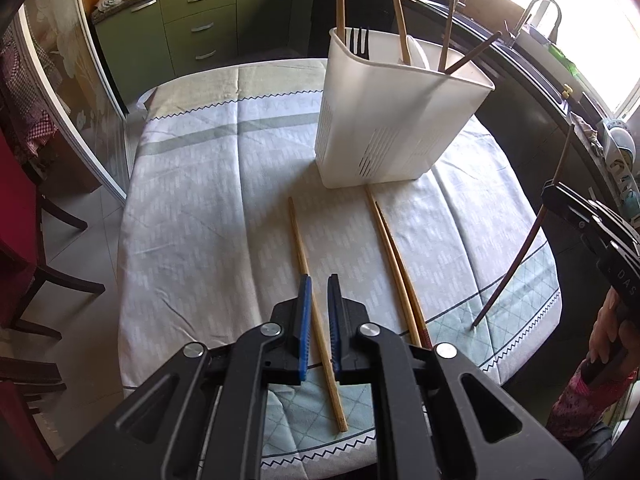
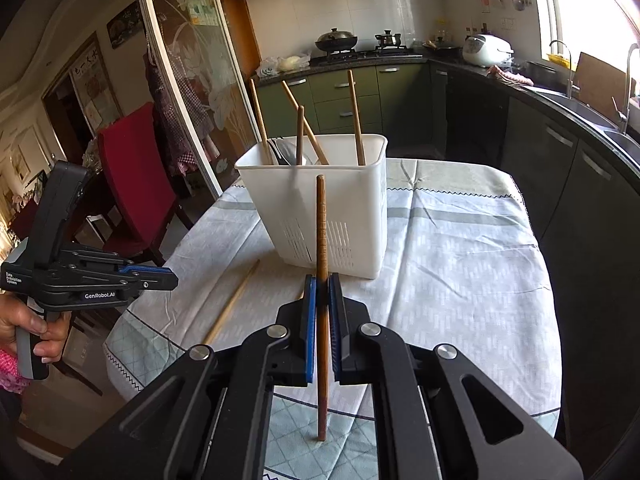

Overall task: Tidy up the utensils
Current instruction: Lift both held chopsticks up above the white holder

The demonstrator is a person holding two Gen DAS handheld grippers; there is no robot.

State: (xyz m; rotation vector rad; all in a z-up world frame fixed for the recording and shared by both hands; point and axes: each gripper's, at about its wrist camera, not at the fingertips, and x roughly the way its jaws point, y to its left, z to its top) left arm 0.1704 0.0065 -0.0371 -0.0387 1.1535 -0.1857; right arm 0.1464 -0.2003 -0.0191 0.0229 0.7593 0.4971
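White plastic utensil holder (image 1: 396,120), slotted at the base, upright on cloth-covered bench (image 1: 200,208); contents: several wooden chopsticks leaning at different angles, one black fork (image 1: 362,42). Left wrist view: left tongs (image 1: 319,292) parted, hovering above a pale bamboo chopstick (image 1: 316,312) lying flat on the cloth, chopstick visible in the gap between the blue pads, contact not discernible. Two more chopsticks (image 1: 396,264) lying side by side just to the right, far tips near the holder's base. At right edge, right tongs (image 1: 560,200) clamped on a dark brown chopstick (image 1: 516,264), lower tip resting on the cloth.

Right wrist view: right tongs (image 2: 322,284) clenched on the dark brown chopstick (image 2: 321,232), held near upright, lower end touching the cloth, upper end in front of the utensil holder (image 2: 340,200). Pale bamboo chopstick (image 2: 232,304) flat on the bench (image 2: 460,280) to the left. Left tongs (image 2: 170,278) at left edge, seen side-on, gripped by the left hand (image 2: 36,328); opening not readable from this angle.
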